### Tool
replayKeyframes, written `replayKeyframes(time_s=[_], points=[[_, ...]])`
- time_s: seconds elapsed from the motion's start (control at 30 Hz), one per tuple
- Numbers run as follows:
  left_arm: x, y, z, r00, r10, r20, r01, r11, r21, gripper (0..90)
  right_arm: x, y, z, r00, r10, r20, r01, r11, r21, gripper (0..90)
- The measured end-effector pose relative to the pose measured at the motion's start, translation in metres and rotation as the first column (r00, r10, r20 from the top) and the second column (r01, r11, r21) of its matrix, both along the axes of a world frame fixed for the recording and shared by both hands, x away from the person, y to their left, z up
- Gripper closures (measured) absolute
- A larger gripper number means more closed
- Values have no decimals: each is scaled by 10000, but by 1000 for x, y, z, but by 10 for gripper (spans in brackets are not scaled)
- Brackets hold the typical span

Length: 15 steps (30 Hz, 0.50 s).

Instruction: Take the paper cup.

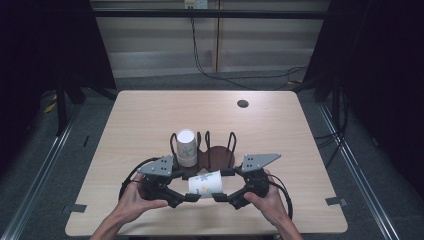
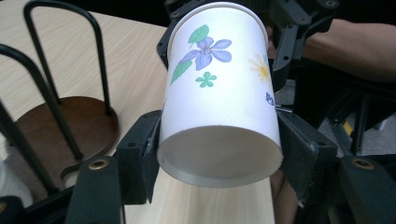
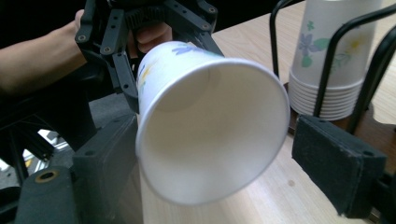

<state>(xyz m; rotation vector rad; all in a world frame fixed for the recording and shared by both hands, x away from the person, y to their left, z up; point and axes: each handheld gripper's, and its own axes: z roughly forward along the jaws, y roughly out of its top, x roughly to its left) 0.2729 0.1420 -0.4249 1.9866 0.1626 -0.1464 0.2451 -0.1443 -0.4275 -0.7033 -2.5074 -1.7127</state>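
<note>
We see the left claw point(image 1: 186, 198) clamped on the base end of a white paper cup with a flower print point(image 1: 205, 183), held on its side just above the light wooden desk point(image 1: 145, 120). The right claw point(image 1: 223, 197) stands apart around the cup's rim. A stack of matching paper cups point(image 1: 186, 147) sits in the black wire rack point(image 1: 218, 150) behind.

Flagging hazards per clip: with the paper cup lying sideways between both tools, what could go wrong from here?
1. The left tool alone clamps the paper cup at its base; squeezing could dent the thin wall.
2. The right tool stands open around the rim, one pad apart from it; closing off-centre could crush the mouth.
3. The cup rack and cup stack sit close behind; a swing could knock them.
</note>
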Motion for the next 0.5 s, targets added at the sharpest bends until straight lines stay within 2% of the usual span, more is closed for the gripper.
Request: replayKeyframes(time_s=[0.3, 0.5], points=[[1, 0, -3, 9996, -200, -182, 200, 9998, 2, 365, 1, 3, 0, 9997, 225, -52, -225, 9997, 112, 212], [1, 0, -2, 9992, -324, -228, 321, 9994, -162, 365, 1, 2, 0, 9989, 448, -149, -443, 9986, 284, 204]])
